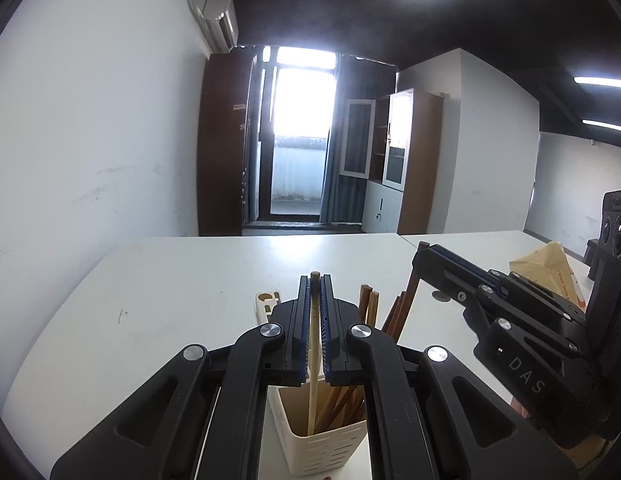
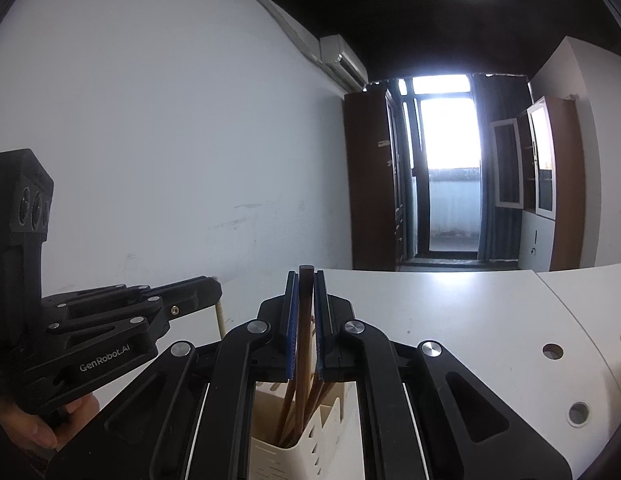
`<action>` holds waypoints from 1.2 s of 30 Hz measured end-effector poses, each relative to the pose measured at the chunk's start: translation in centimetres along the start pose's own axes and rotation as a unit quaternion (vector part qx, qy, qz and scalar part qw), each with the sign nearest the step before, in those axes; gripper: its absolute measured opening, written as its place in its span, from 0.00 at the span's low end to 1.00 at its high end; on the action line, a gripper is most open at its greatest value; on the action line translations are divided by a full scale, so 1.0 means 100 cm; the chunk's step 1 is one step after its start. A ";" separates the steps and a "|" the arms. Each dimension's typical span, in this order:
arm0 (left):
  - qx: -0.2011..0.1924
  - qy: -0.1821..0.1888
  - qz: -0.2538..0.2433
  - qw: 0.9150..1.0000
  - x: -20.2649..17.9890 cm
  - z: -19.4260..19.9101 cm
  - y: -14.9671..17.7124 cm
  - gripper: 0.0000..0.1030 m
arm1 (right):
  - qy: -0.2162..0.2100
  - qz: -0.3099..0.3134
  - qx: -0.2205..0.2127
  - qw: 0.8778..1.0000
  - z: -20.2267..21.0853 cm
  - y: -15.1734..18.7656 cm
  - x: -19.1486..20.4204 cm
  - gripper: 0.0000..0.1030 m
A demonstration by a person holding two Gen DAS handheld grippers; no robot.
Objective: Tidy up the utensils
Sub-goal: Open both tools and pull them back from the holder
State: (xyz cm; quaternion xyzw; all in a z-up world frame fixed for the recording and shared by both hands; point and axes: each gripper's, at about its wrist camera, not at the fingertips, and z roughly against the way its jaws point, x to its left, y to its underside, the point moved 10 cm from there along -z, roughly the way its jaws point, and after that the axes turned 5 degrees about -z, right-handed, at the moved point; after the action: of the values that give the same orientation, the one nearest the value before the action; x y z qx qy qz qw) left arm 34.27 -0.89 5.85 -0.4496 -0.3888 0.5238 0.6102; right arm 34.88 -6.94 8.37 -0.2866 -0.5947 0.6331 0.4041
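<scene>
A cream slotted utensil holder (image 1: pixel 328 446) stands on the white table (image 1: pixel 170 300), with several brown chopsticks (image 1: pixel 368 310) upright in it. My left gripper (image 1: pixel 315 286) is shut on a pale wooden chopstick (image 1: pixel 313 360) whose lower end reaches into the holder. My right gripper (image 2: pixel 305 280) is shut on a dark brown chopstick (image 2: pixel 304 340) that also stands in the holder (image 2: pixel 294 456). The right gripper shows in the left wrist view (image 1: pixel 424 254), and the left gripper shows in the right wrist view (image 2: pixel 212 290). Both are above the holder, close together.
A small cream object (image 1: pixel 266 304) lies on the table behind the holder. A tan paper bag (image 1: pixel 550 272) sits at the right. The table has round cable holes (image 2: pixel 552 351) to the right. A wall is on the left; cabinets and a glass door are beyond.
</scene>
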 end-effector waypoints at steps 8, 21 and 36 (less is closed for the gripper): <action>0.011 -0.004 0.003 1.000 0.004 -0.006 0.005 0.07 | -0.006 -0.011 0.042 0.999 -0.009 0.017 -0.002 0.10; 0.004 -0.010 0.016 1.000 0.021 0.016 0.003 0.19 | 0.004 -0.013 0.051 0.999 0.010 0.020 -0.006 0.35; 0.027 -0.024 -0.003 0.999 0.016 0.033 0.021 0.36 | 0.031 -0.016 0.073 0.997 0.030 0.050 -0.013 0.49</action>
State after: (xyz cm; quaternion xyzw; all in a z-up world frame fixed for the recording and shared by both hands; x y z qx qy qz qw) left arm 30.81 1.26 4.86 -0.4191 -0.3898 0.5433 0.6142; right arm 32.15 -9.40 3.63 -0.2663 -0.5386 0.6594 0.4518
